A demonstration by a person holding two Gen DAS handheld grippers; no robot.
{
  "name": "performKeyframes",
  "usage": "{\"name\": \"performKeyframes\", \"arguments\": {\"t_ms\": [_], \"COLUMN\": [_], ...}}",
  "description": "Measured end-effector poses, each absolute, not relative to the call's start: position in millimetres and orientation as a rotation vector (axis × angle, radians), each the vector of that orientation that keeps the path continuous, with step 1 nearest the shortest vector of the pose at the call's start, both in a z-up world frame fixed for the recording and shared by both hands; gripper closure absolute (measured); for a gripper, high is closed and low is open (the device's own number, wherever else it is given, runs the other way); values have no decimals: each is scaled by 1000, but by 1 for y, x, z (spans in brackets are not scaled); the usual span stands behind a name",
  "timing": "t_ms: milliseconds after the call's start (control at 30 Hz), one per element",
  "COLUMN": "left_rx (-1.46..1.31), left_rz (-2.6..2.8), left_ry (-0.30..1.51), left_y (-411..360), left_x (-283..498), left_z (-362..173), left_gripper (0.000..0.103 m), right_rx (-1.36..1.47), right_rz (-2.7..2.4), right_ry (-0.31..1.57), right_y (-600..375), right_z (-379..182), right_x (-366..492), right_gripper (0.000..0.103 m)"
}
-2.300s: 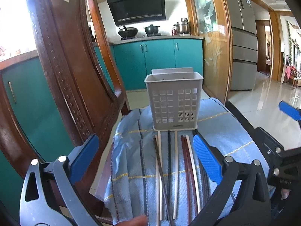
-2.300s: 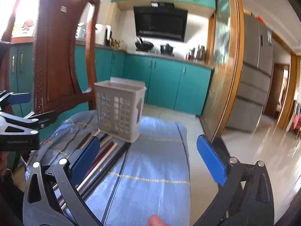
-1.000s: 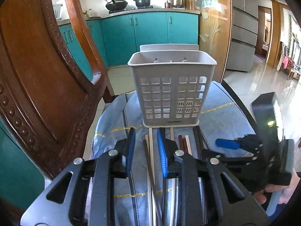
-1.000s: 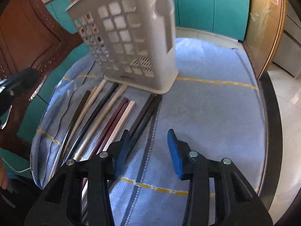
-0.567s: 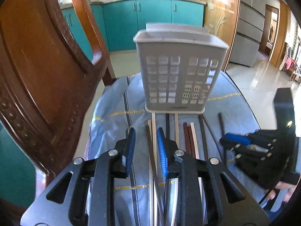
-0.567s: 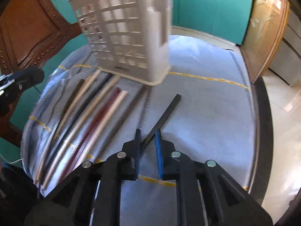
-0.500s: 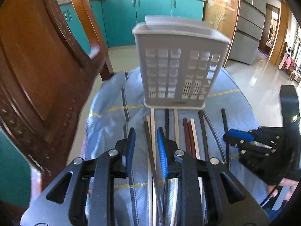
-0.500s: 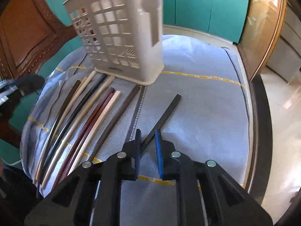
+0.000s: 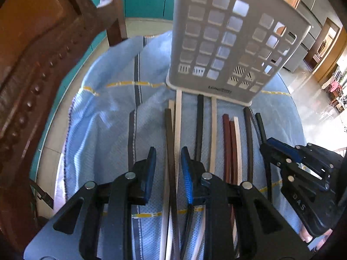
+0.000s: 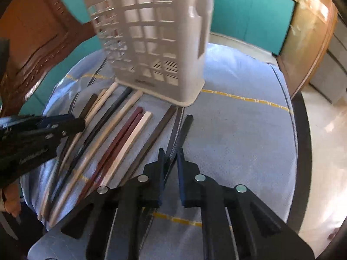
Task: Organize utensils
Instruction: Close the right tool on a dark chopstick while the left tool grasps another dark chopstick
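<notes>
On the blue cloth (image 9: 104, 91), before the grey utensil basket (image 9: 227, 43), the left gripper (image 9: 168, 169) stands half open around a brown chopstick (image 9: 170, 151), and the right gripper (image 10: 170, 162) pinches a black chopstick (image 10: 185, 127)

One pale slotted basket (image 9: 227, 43) is counted, standing on one blue cloth (image 9: 104, 99). Ten chopsticks (image 9: 213, 130) are counted on the cloth: four pale, two dark red, and four dark brown or black, though overlaps make the tally uncertain. Two tools are seen: one left tool (image 9: 168, 169) and one right tool (image 10: 171, 169).
</notes>
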State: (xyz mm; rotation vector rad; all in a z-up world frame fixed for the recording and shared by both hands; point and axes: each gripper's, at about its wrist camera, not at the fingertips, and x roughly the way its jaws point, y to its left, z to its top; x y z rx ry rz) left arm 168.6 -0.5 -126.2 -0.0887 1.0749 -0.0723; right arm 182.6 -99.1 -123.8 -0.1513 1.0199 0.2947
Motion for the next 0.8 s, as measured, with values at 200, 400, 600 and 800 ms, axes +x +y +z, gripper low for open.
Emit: {"name": "performKeyframes", "arguments": {"t_ms": [200, 400, 600, 800], "left_rx": [-89, -111, -106, -101], "left_rz": [-79, -78, -141, -153], "left_ry": [1081, 1036, 980, 1022], "left_y": [-4, -8, -16, -24], "left_x": [171, 166, 152, 154], "left_z": [-131, -126, -104, -119], "left_gripper": [90, 90, 90, 90], "right_rx": [-228, -213, -170, -188], "right_rz": [340, 356, 363, 330], "right_ry": [984, 946, 930, 976], "right_y": [-108, -125, -135, -129], "right_z": [-118, -101, -90, -102], "right_x": [165, 158, 153, 157], "right_gripper": [96, 96, 96, 97]}}
